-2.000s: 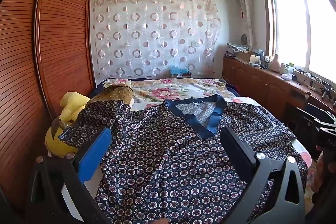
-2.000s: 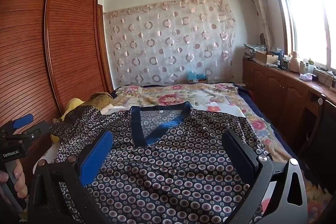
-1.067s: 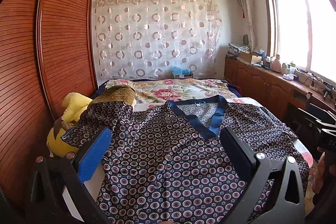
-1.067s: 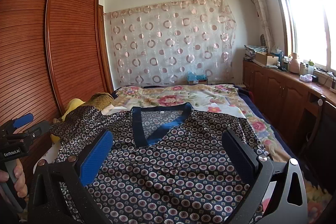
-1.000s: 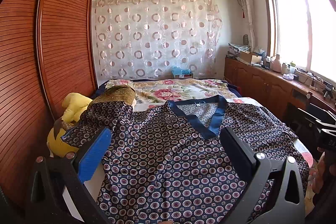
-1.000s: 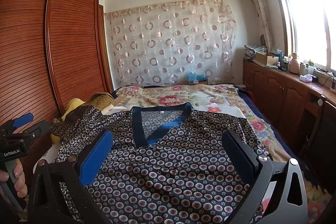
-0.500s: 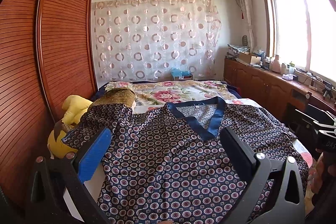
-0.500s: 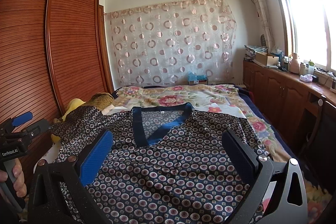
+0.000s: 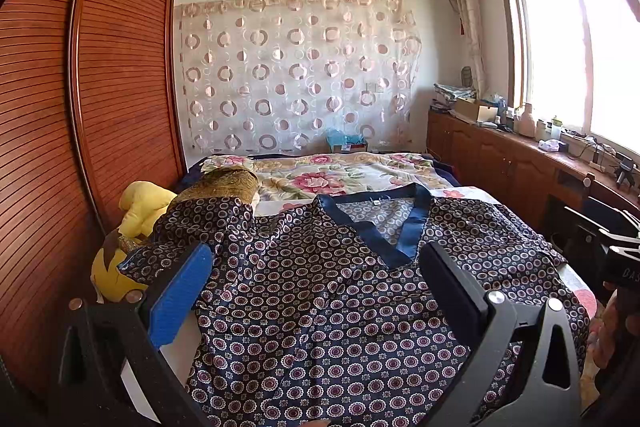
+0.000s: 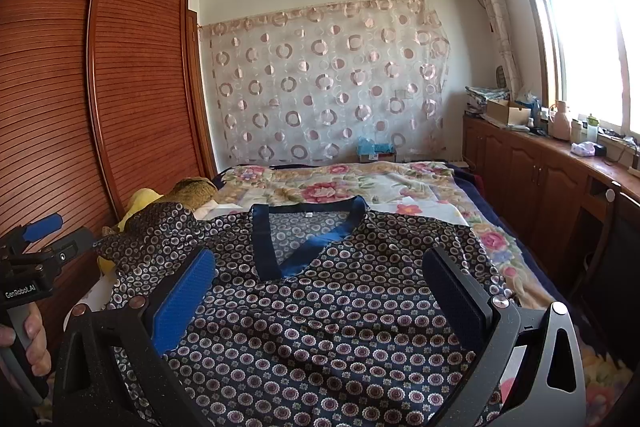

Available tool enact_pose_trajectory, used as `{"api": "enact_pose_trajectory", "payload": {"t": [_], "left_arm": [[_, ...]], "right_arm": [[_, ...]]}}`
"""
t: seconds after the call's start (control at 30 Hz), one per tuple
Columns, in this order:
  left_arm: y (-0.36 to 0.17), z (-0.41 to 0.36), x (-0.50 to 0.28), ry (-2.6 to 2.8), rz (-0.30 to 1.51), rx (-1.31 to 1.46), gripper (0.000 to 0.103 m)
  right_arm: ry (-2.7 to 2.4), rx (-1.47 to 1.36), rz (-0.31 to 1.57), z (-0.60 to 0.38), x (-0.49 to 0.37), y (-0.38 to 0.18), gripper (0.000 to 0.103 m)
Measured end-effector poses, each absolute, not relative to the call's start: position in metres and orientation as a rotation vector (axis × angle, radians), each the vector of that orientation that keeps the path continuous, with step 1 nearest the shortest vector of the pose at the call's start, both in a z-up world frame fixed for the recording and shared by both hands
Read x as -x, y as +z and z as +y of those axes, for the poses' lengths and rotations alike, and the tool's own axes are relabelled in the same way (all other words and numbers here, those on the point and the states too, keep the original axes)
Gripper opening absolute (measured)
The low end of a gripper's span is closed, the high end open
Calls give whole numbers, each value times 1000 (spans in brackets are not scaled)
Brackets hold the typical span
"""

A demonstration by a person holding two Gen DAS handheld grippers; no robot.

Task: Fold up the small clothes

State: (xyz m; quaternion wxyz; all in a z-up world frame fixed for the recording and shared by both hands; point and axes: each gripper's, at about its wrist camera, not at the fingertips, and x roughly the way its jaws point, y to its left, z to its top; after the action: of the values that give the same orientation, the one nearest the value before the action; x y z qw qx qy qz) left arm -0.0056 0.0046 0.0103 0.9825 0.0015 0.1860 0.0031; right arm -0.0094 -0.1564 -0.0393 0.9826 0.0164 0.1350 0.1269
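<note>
A dark navy shirt with a circle print and blue V-neck trim (image 9: 340, 291) lies spread flat, front up, on the bed, collar away from me. It also shows in the right wrist view (image 10: 320, 307). My left gripper (image 9: 316, 267) is open and empty, held above the shirt's lower left part. My right gripper (image 10: 320, 271) is open and empty above the shirt's lower right part. The shirt's left sleeve (image 9: 192, 223) drapes over a stuffed toy. The left gripper's handle shows at the left edge of the right wrist view (image 10: 32, 267).
A floral bedspread (image 9: 340, 175) covers the far bed. A yellow plush toy (image 9: 140, 203) and a brown pillow (image 9: 224, 181) lie by the wooden wardrobe (image 9: 80, 147) on the left. A wooden counter with clutter (image 10: 560, 155) runs under the window on the right.
Both grippers have barely shifted; the views sit slightly differently. The shirt lies as before.
</note>
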Motion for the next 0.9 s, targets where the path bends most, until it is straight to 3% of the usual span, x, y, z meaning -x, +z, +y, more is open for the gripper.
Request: {"api": "enact_pose_trajectory", "payload": {"t": [0.9], "left_arm": [[11, 5, 6, 6, 374, -5, 103]], "right_arm": [[259, -42, 268, -158, 10, -41, 103]]}}
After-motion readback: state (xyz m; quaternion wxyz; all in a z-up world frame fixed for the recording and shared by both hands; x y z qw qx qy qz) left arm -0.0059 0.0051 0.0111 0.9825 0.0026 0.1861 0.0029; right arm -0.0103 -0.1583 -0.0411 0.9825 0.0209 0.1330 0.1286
